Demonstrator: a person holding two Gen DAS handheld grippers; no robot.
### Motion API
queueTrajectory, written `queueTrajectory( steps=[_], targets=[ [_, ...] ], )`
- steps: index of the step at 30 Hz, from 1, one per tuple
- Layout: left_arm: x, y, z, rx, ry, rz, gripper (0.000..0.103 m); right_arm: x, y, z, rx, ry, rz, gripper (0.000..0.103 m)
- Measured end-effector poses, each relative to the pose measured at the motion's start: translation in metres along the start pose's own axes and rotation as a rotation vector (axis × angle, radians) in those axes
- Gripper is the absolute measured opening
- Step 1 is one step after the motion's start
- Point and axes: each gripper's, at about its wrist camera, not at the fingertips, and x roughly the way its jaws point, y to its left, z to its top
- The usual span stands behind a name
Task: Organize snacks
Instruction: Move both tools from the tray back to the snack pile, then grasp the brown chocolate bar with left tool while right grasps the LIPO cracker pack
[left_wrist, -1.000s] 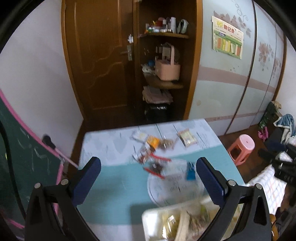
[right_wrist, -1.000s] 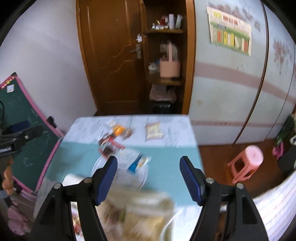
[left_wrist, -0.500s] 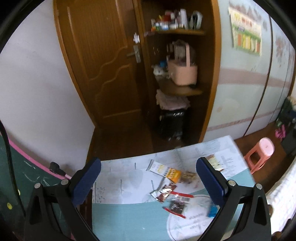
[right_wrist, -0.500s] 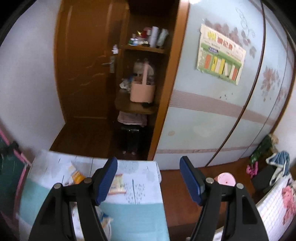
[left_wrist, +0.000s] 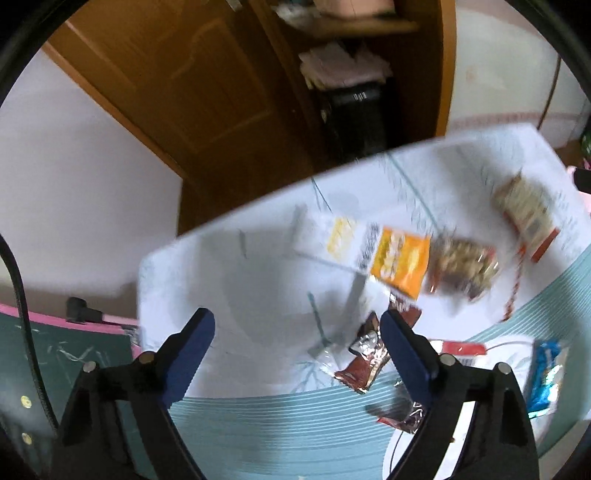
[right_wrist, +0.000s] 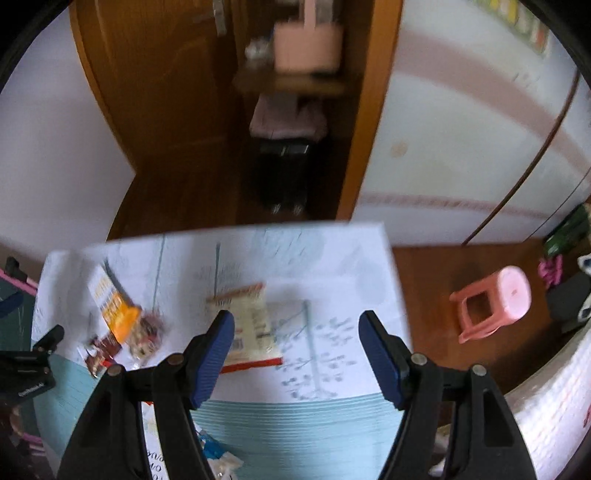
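Observation:
Several snack packets lie on the table (left_wrist: 229, 280). In the left wrist view I see a white and orange packet (left_wrist: 373, 247), a clear bag of nuts (left_wrist: 461, 267), a beige packet with a red edge (left_wrist: 526, 216), a brown foil packet (left_wrist: 365, 362) and a blue packet (left_wrist: 546, 373). My left gripper (left_wrist: 297, 336) is open and empty above the table, the brown packet beside its right finger. In the right wrist view my right gripper (right_wrist: 297, 332) is open and empty, with the beige packet (right_wrist: 251, 325) just past its left finger. Both views are blurred.
The table (right_wrist: 332, 280) has a white and teal cloth. A pink stool (right_wrist: 495, 302) stands on the floor to the right. A wooden door (left_wrist: 184, 85) and shelves (right_wrist: 295, 85) stand behind the table. A green board (left_wrist: 55, 354) leans at the left.
Both grippers have tilted down and moved closer to the table; the snacks now fill more of each view. Both stayed open.

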Motion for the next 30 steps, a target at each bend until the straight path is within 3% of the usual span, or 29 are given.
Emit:
queueTrajectory(
  steps=[9,15,22,23,25,27,28,30],
  targets=[
    [0.045,-0.01,-0.008,0.019,0.063,-0.089,0.091,0.058,0.018,-0.007,0.001,0.088,0.099,0.07],
    [0.052,-0.014,-0.005,0.014,0.074,-0.122,0.091,0.071,0.027,-0.005,-0.001,0.109,0.111,0.071],
    [0.055,-0.022,-0.003,0.018,0.088,-0.142,0.091,0.071,0.041,-0.006,-0.079,0.095,0.064,0.072],
    [0.055,-0.022,-0.003,0.015,0.089,-0.146,0.089,0.071,0.042,-0.006,-0.093,0.093,0.051,0.07],
    [0.055,-0.02,-0.004,-0.009,0.098,-0.213,0.073,0.07,0.045,-0.008,-0.132,0.086,0.018,0.065],
    [0.055,-0.015,-0.007,-0.049,0.115,-0.302,0.041,0.066,0.042,-0.009,-0.127,0.081,0.028,0.055],
    [0.054,-0.015,-0.008,-0.061,0.12,-0.292,0.039,0.065,0.038,-0.009,-0.12,0.084,0.033,0.049],
    [0.052,-0.015,-0.011,-0.069,0.119,-0.288,0.035,0.062,0.034,-0.011,-0.112,0.096,0.033,0.048]
  ],
)
